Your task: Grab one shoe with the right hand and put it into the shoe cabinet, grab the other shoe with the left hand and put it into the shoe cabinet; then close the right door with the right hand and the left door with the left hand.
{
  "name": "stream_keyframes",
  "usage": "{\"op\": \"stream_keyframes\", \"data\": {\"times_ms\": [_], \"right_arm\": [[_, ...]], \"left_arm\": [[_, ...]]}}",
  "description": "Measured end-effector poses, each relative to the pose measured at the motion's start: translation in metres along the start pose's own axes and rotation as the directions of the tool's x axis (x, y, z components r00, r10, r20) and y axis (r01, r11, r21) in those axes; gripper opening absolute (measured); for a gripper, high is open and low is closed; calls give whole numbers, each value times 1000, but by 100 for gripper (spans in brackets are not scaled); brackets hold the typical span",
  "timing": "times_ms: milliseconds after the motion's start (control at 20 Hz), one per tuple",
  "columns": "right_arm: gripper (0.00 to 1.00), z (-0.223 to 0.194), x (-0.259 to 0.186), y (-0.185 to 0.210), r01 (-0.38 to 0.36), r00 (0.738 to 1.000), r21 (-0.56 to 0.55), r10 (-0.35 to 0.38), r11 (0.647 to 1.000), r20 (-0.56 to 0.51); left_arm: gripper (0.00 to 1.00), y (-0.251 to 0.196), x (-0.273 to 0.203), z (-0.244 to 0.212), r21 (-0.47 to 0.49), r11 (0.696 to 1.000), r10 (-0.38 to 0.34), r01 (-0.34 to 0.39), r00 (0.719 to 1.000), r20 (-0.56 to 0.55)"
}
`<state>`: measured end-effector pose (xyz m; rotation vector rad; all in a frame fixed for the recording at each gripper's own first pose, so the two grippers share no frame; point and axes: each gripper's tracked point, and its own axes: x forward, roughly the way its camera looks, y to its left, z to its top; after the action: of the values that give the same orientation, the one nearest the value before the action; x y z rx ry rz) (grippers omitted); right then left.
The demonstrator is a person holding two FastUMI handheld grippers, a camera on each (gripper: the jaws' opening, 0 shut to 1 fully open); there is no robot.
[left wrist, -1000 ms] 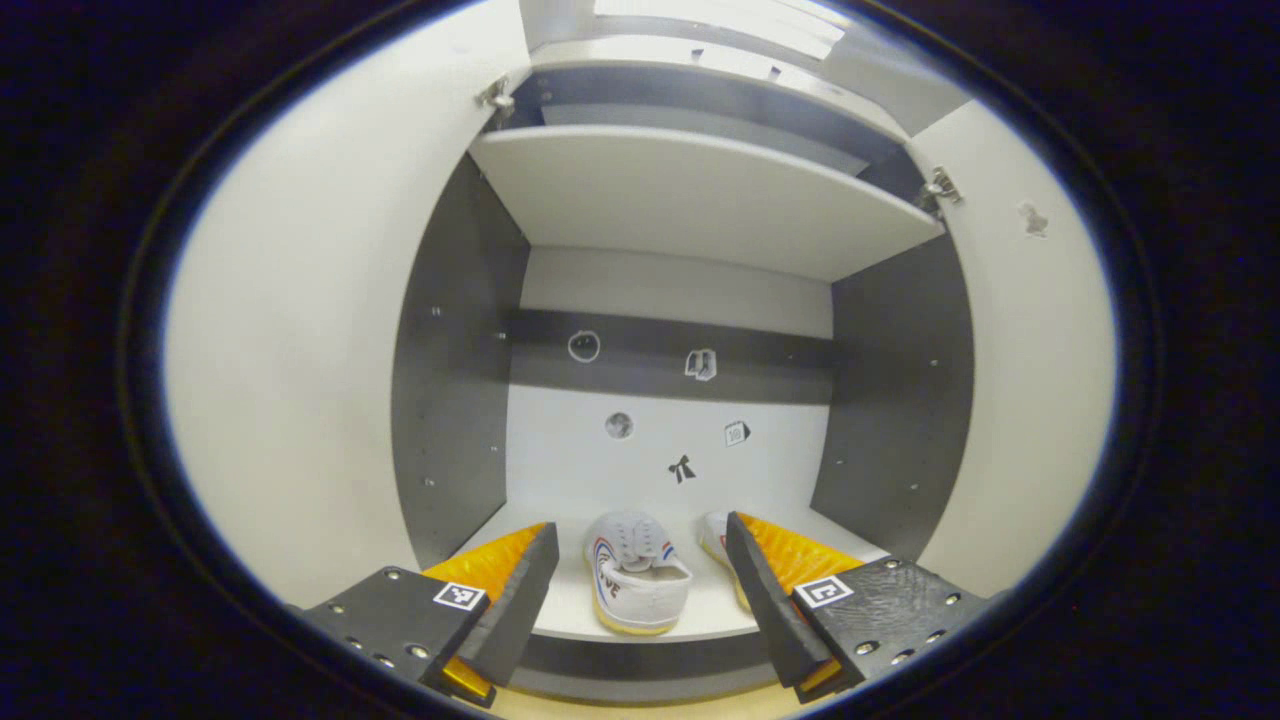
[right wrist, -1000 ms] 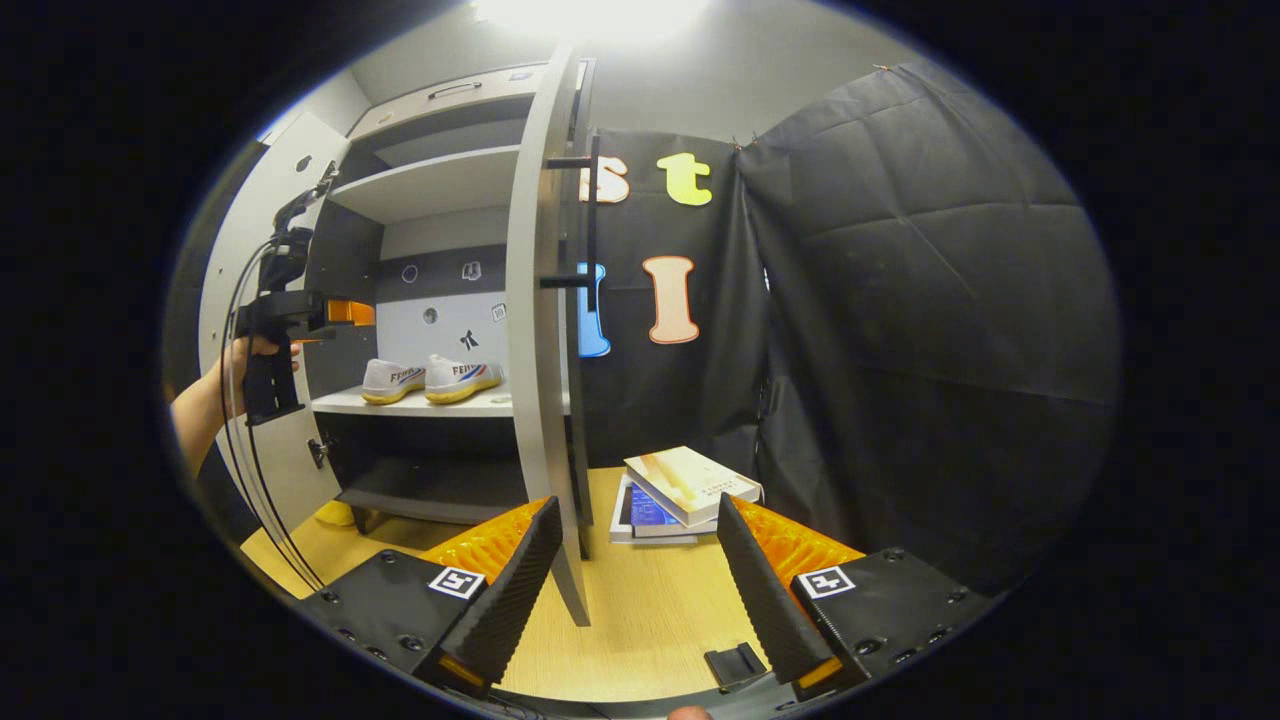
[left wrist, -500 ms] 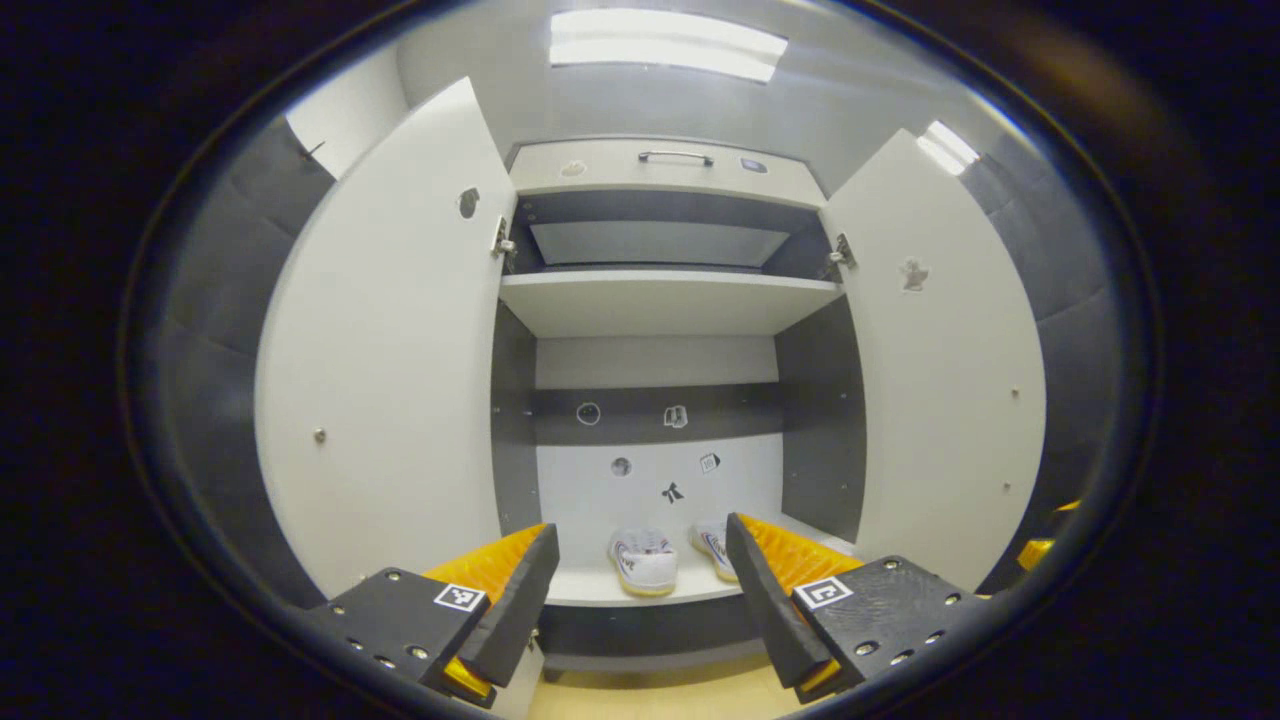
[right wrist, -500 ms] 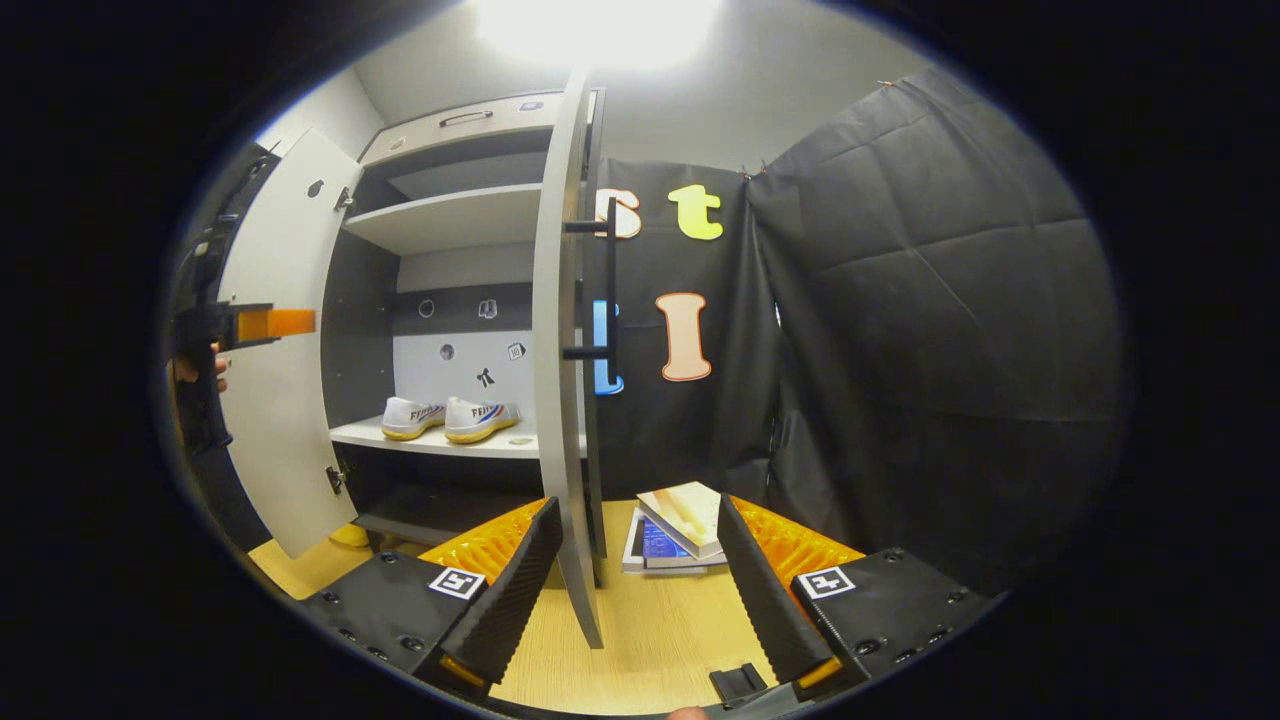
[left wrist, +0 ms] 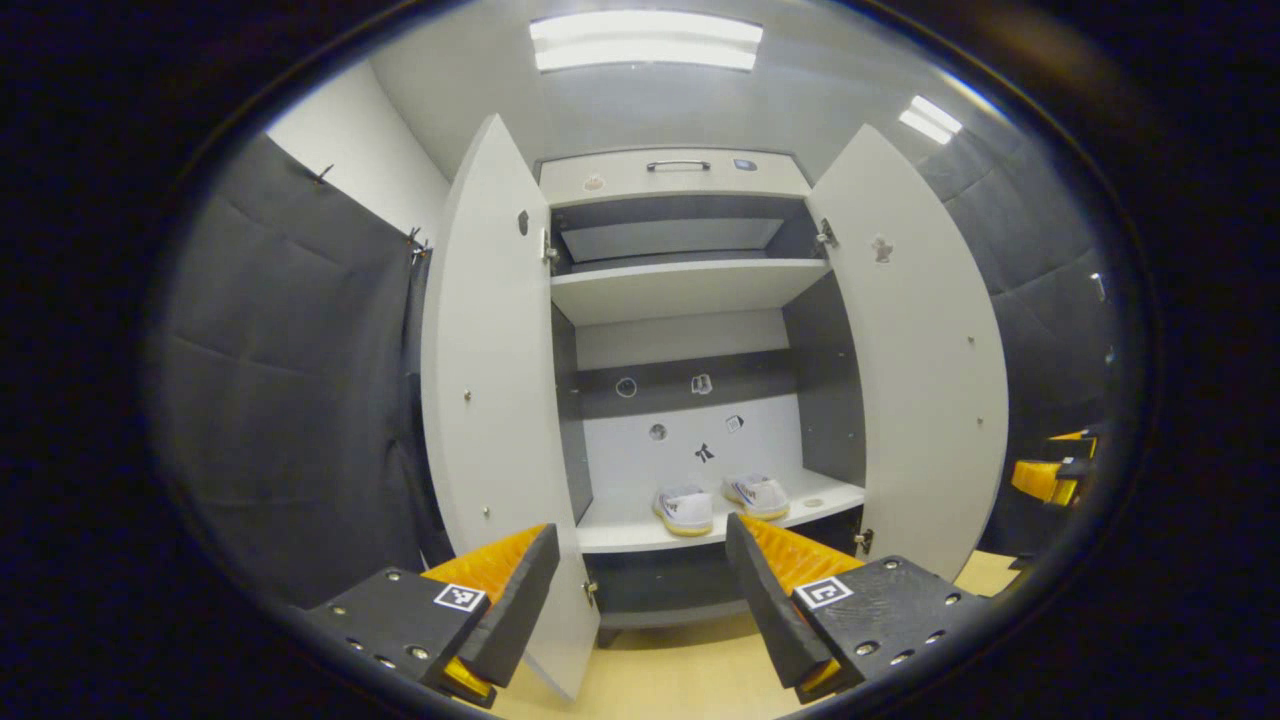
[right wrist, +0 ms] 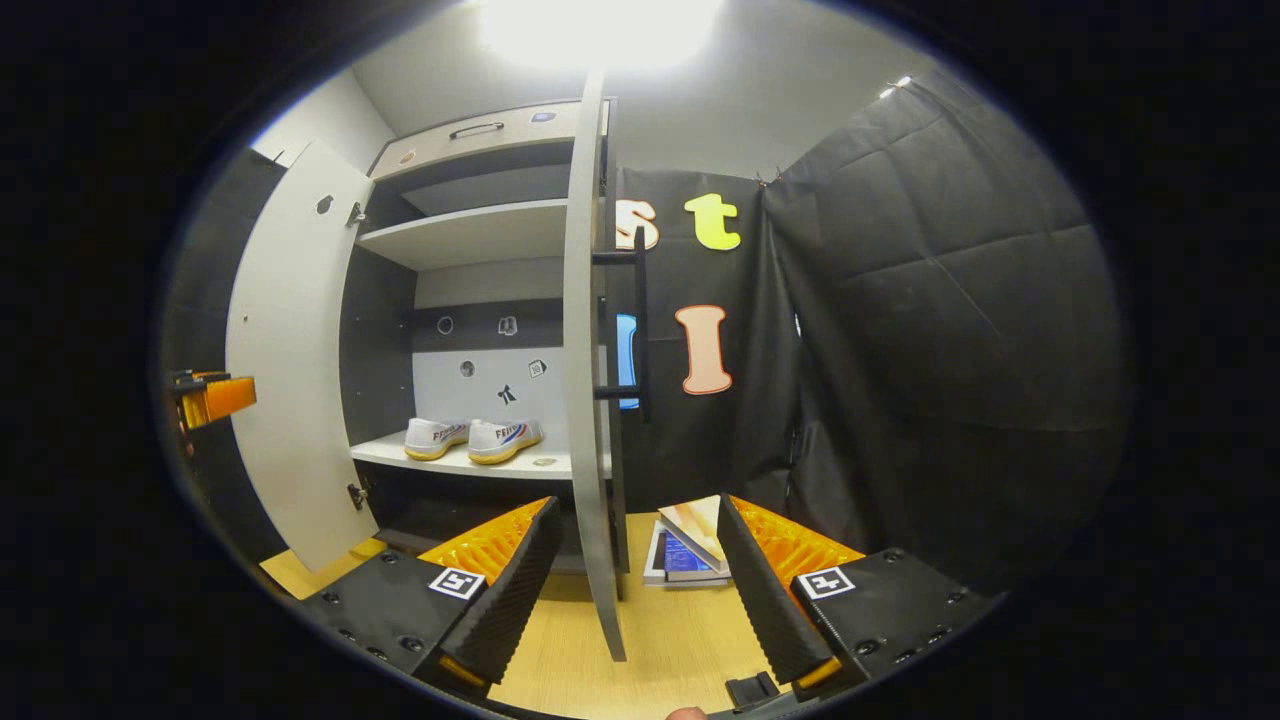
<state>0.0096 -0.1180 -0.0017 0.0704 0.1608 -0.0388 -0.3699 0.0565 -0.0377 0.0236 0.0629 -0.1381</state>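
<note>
Two white shoes (left wrist: 685, 508) (left wrist: 760, 495) stand side by side on the lower shelf (left wrist: 620, 535) of the shoe cabinet. Both doors hang open: the left door (left wrist: 490, 400) and the right door (left wrist: 920, 370). My left gripper (left wrist: 640, 527) is open and empty, well back from the cabinet, with the left door's edge near its left finger. My right gripper (right wrist: 636, 505) is open, and the right door's (right wrist: 590, 400) front edge stands between its fingers, untouched. The door's black handle (right wrist: 640, 325) faces right. The shoes (right wrist: 435, 437) (right wrist: 505, 438) show past the left door (right wrist: 300, 350).
A stack of books (right wrist: 690, 540) lies on the wooden floor (right wrist: 560, 640) just right of the right door. Black cloth walls flank the cabinet. An upper shelf (left wrist: 680, 285) and a drawer with a handle (left wrist: 678, 165) sit above. The other gripper (right wrist: 215, 395) shows at far left.
My left gripper has drawn back out of the cabinet and swung left, leaving both shoes on the shelf. My right gripper has edged closer to the right door's edge.
</note>
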Motion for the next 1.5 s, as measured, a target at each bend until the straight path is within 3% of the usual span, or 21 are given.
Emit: {"op": "stream_keyframes", "data": {"times_ms": [200,450,600,650,800,1150,1200,1300,1350,1500], "right_arm": [[98,36,1,-19,6,999,25,-7,1000,51],[96,78,12,-59,90,990,51,-95,995,106],[92,86,26,-77,123,987,77,-130,989,93],[96,87,31,-80,124,988,84,-132,989,86],[96,84,46,-89,155,985,64,-159,986,64],[97,86,70,-63,130,991,39,-131,991,34],[92,86,71,-63,133,990,20,-134,991,36],[95,88,69,-58,133,990,-4,-133,991,35],[89,88,68,-55,132,991,-11,-131,991,32],[95,89,65,-48,140,990,-24,-139,990,35]], "left_arm": [[96,3,-10,-5,-30,1000,4,-4,1000,-3],[96,7,-12,-11,-56,998,27,-28,1000,-13],[95,7,-14,-10,-63,997,41,-41,999,-9],[96,7,-15,-9,-67,997,39,-39,999,-6],[96,6,-20,-8,-64,997,34,-33,999,6],[96,17,-30,-10,-73,994,86,-86,996,-3],[96,17,-30,-11,-72,992,99,-99,995,-8],[96,17,-29,-11,-76,990,118,-119,993,-16],[95,16,-25,-11,-80,989,120,-122,993,-18],[96,19,-25,-17,-89,986,140,-141,990,-17]]}}
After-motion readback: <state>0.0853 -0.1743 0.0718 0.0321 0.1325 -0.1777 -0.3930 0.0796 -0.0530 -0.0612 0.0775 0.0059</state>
